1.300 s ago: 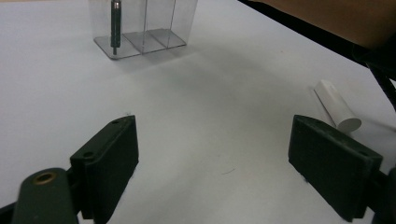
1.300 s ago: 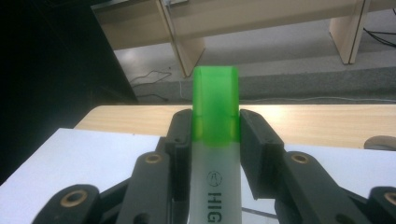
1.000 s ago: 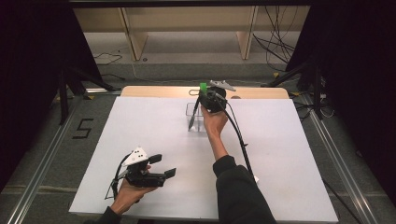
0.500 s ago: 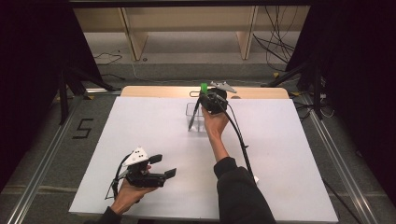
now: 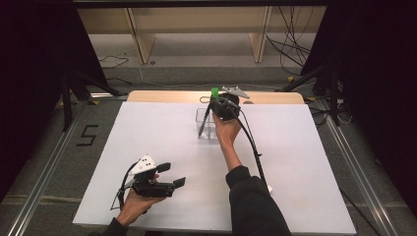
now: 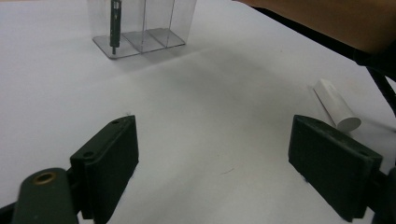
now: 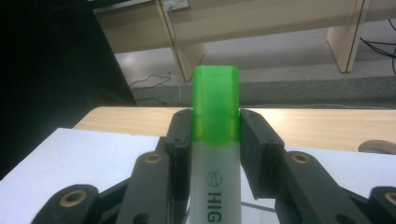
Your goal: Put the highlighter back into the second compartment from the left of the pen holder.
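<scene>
- Right gripper is held at the far side of the white table sheet, directly above a clear plastic holder. Jaws pinch a highlighter with a green cap; the right gripper view shows both jaw pads pressed flat against the barrel just below the cap.
- Highlighter body is white, with black print reading "HIG" visible. Cap end points up and away from the hand.
- In the high view, the green cap sticks up above the gripper, near the bare wooden strip at the table's far edge.
- Clear holder has several compartments, per the left gripper view. A dark pen stands upright in the leftmost compartment, tip down on the base.
- Left gripper rests low near the front left of the sheet, held in the person's left hand. Jaws spread wide, nothing between them.
- A small white cylinder lies on its side on the sheet, just beyond the left gripper's right-hand jaw in its own view, near the person's right forearm.
</scene>
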